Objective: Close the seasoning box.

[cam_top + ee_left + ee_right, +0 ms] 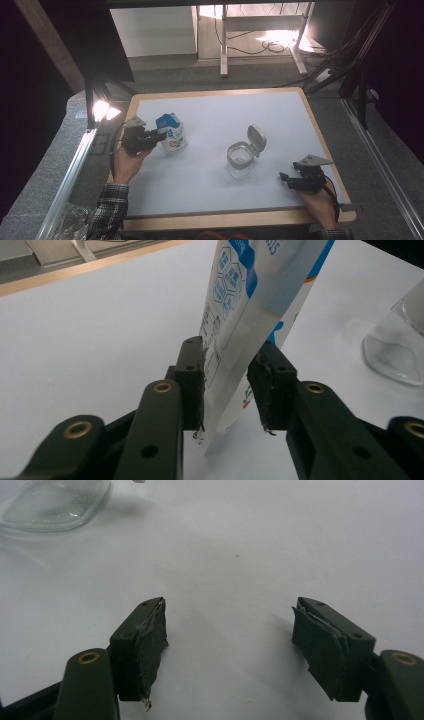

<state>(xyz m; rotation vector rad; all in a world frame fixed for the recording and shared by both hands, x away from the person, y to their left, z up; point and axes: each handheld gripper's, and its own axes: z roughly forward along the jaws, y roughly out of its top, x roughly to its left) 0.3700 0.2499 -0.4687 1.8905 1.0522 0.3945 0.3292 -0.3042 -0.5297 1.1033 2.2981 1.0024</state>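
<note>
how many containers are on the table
2: a blue-and-white carton at the left, between the left gripper's pads, and a clear jar with its lid flipped open near the middle.

A white-topped table with a pale wooden rim stands on grey carpet. Beyond its far edge a white panel rises beside the metal legs of a desk, where bright light falls on loose cables. Dark hangings close both sides. A small lamp glows off the table's far-left corner, and aluminium rails run along both sides.
</note>
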